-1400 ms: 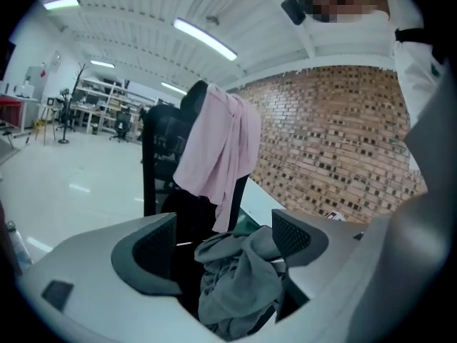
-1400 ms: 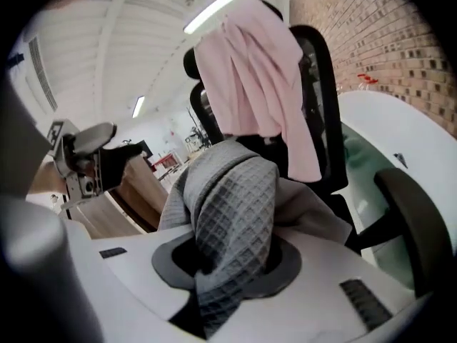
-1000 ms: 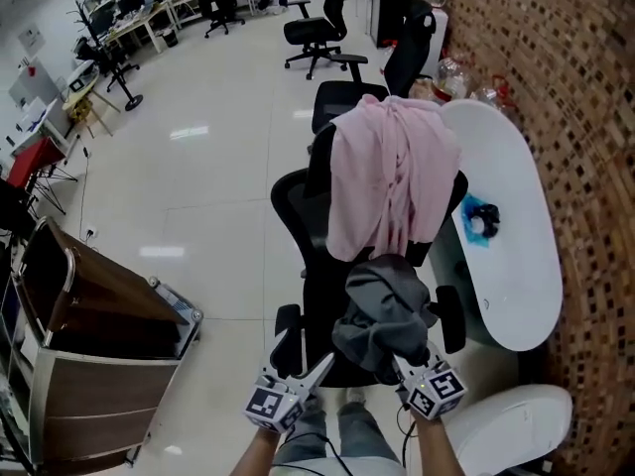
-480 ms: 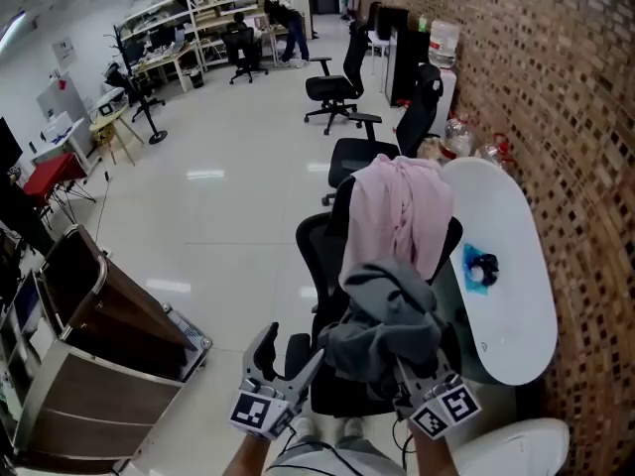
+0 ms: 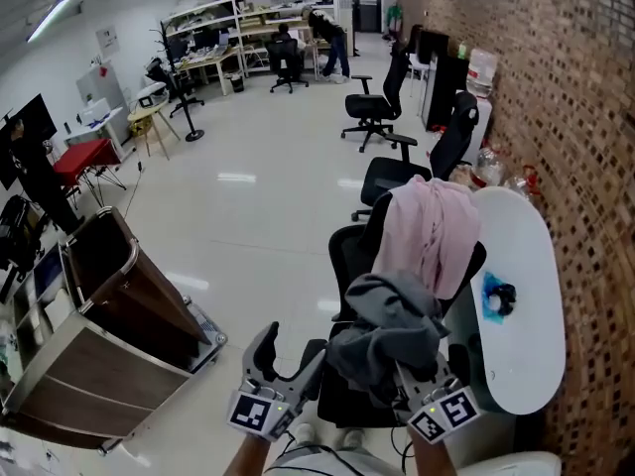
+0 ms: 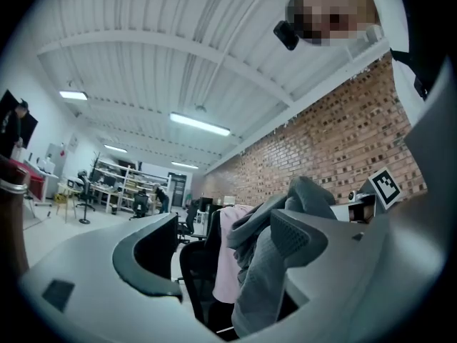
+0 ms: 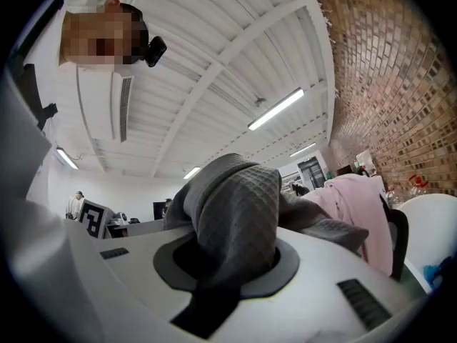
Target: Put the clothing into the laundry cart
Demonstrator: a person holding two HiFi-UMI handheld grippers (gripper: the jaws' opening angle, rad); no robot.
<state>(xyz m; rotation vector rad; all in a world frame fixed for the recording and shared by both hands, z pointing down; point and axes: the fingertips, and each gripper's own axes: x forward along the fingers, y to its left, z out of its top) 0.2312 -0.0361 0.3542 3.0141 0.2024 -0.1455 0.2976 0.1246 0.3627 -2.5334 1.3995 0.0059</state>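
My right gripper (image 5: 407,377) is shut on a grey waffle-knit garment (image 5: 389,327), which bunches up above its jaws (image 7: 235,220) and hangs in front of a black office chair (image 5: 347,266). A pink garment (image 5: 429,228) is draped over that chair's back, also seen as the pink garment (image 7: 360,206) in the right gripper view. My left gripper (image 5: 288,350) is open with nothing between its fingers, just left of the grey garment (image 6: 282,263). The laundry cart (image 5: 119,315), brown with a metal rim, stands at the lower left on the floor.
A white oval table (image 5: 521,305) with a small blue thing (image 5: 496,296) runs along the brick wall (image 5: 575,117) at the right. More office chairs (image 5: 372,117) stand farther back. People work at desks (image 5: 288,43) at the far end. Glossy floor (image 5: 258,186) lies between me and the cart.
The grey garment has been lifted off the chair and held higher. The view has tilted up, showing more of the room, and the cart now sits closer to the middle left.
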